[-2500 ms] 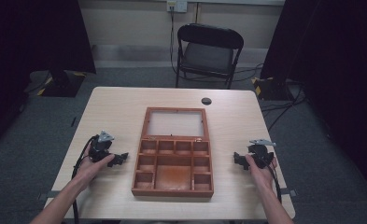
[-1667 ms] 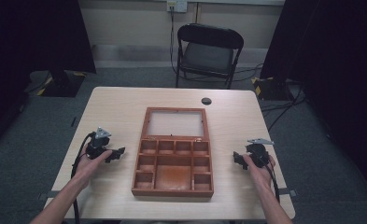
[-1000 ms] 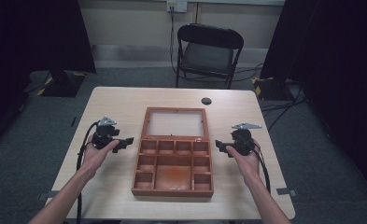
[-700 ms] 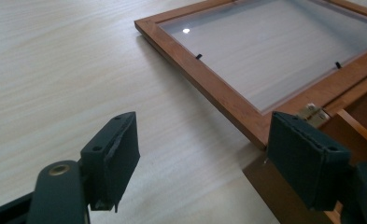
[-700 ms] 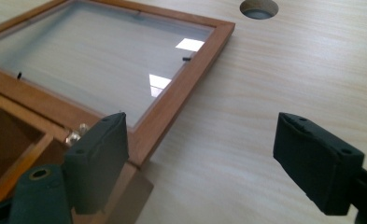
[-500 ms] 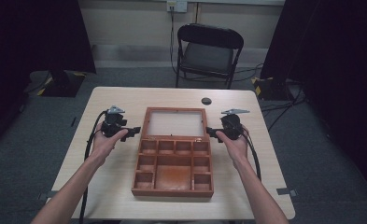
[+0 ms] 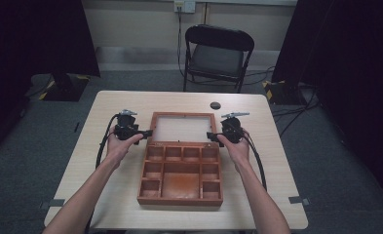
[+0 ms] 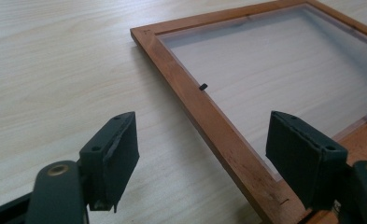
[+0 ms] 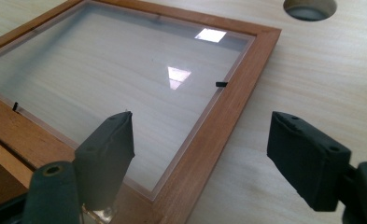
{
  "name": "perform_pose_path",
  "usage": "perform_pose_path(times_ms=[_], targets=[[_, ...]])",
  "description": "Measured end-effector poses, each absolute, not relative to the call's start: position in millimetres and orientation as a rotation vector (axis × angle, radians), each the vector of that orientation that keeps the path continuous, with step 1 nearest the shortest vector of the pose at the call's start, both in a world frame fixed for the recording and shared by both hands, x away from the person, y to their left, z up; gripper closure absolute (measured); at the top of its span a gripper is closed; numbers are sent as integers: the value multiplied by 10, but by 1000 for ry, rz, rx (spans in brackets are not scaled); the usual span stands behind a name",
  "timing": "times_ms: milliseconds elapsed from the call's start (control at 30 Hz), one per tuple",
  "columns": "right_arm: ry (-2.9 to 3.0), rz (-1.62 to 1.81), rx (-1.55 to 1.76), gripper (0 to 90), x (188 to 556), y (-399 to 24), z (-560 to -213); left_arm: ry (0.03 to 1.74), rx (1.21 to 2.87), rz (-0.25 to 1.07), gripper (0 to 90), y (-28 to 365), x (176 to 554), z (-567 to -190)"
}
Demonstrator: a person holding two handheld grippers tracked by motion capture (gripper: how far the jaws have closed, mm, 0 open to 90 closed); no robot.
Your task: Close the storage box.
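Note:
A brown wooden box [image 7: 179, 200] with several compartments lies open mid-table. Its glazed lid [image 7: 181, 115] is folded back flat beyond it. My left gripper [image 7: 148, 132] sits at the lid's left rail [image 8: 190, 88] and my right gripper [image 7: 209, 136] at its right rail [image 9: 237, 93]. Both point inward. Each gripper has been closing its jaws a little, and each still stands open. The left gripper [image 8: 204, 135] straddles its rail without touching it. On the right gripper [image 9: 204, 126], one jaw hangs over the clear pane and the other over bare table.
A dark round hole [image 7: 215, 105] sits in the tabletop just beyond the lid's far right corner, also the hole [image 9: 309, 7]. A black folding chair [image 7: 216, 53] stands behind the table [image 7: 277, 195]. Cables trail from both grippers along the forearms.
Both hands have moved away from the person and inward, from beside the box's compartments up to the lid's two side rails. The box has not moved.

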State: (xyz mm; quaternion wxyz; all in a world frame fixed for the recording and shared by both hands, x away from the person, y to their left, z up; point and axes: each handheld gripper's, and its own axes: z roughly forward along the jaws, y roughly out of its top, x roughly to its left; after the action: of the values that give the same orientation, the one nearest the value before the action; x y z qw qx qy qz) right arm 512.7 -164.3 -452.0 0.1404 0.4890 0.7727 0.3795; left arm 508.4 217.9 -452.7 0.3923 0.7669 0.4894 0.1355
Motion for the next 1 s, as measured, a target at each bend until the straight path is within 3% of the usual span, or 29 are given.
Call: perform_pose_path(times_ms=[567, 1000], targets=[[2245, 1110, 1543, 141, 5240, -1592, -4685, 1267, 1954, 180, 267, 2039, 5179, -4678], [2272, 1207, 1664, 135, 5317, -1521, -4766, 1283, 1921, 77, 255, 1994, 5233, -4722]])
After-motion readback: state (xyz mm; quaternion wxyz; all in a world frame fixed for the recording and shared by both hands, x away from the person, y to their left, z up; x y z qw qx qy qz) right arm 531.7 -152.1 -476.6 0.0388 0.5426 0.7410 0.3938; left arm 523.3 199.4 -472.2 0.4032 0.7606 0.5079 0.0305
